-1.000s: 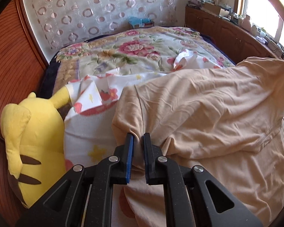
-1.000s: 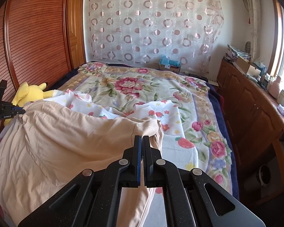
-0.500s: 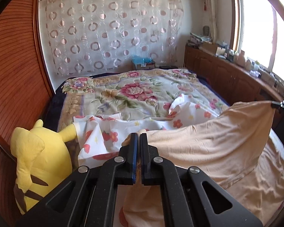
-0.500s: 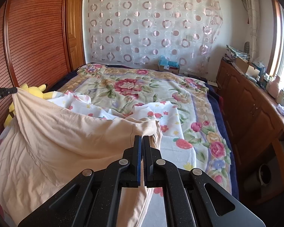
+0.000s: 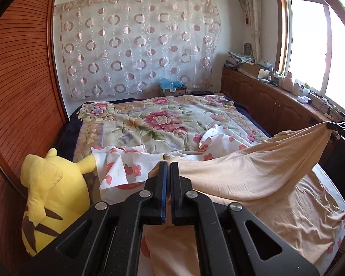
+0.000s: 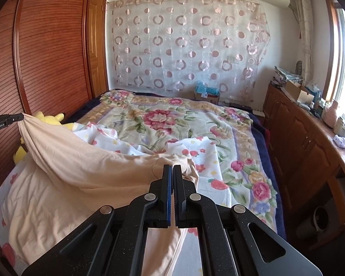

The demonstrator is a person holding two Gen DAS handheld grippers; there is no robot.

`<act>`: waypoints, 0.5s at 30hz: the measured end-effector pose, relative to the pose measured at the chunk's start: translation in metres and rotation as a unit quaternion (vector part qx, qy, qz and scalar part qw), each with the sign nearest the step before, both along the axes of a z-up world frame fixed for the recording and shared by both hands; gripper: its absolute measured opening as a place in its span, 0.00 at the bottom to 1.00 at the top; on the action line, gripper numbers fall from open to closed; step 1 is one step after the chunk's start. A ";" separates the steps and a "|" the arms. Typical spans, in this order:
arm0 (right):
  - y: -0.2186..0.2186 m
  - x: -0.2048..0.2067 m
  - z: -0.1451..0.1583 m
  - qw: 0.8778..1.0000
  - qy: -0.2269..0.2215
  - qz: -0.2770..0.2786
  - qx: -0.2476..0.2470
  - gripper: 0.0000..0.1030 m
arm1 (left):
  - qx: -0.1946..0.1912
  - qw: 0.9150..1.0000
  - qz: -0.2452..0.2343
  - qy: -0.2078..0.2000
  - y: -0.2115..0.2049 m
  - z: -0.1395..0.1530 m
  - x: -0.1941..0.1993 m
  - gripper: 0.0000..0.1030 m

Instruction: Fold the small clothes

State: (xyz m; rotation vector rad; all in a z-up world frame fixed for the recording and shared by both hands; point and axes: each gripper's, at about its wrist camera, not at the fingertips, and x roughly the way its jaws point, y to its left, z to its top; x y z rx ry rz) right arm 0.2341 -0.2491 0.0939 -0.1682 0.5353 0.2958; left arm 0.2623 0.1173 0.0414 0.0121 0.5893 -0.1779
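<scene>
A beige garment hangs stretched between my two grippers above the bed; it also shows in the right wrist view. My left gripper is shut on one corner of it. My right gripper is shut on the other corner. Each gripper shows in the other's view, the right gripper at the far right and the left gripper at the far left. The garment's lower part sags onto the bed.
A white flower-print cloth lies on the floral bedspread under the garment. A yellow plush toy sits at the bed's left edge by the wooden wardrobe. Wooden cabinets with clutter run along the right.
Both grippers have risen with the beige garment, lifting its top edge off the bed and pulling it taut between them.
</scene>
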 end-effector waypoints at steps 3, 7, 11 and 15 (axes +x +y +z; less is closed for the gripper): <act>-0.005 -0.026 0.006 1.000 -0.013 0.004 0.002 0.01 | -0.002 1.000 0.004 -0.008 0.005 0.005 -0.024 0.03; -0.013 -0.069 0.011 1.000 -0.027 0.006 0.005 0.01 | -0.005 1.000 0.006 -0.014 0.009 0.006 -0.055 0.03; -0.021 -0.108 0.008 0.999 -0.035 0.003 0.007 0.01 | -0.007 1.000 0.005 -0.012 0.011 0.001 -0.085 0.03; -0.030 -0.140 -0.002 0.999 -0.030 0.002 0.012 0.01 | -0.013 1.000 -0.001 0.001 0.006 -0.017 -0.113 0.03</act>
